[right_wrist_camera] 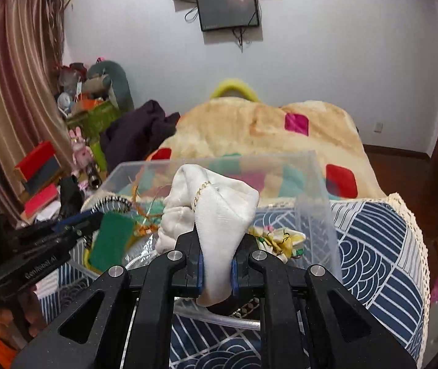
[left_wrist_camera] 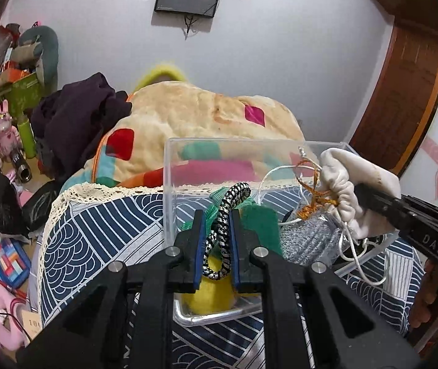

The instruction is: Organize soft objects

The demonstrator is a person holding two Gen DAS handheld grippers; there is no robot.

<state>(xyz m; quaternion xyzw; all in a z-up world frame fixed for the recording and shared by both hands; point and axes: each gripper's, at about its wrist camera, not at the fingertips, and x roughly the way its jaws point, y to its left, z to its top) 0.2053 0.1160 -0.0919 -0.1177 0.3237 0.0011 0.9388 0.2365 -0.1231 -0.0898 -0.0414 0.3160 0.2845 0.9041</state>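
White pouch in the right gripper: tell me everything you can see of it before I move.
The white pouch is soft, cream-white cloth, crumpled, with a gathered drawstring neck and a faint brown stain on one side. The right gripper has its jaws shut on the cloth and holds it over the clear bin. A white cord hangs from the neck in loops, and a tangle of orange-gold thread clings beside the gathers. A fine gold chain lies across its top. Below it lies grey knit fabric.
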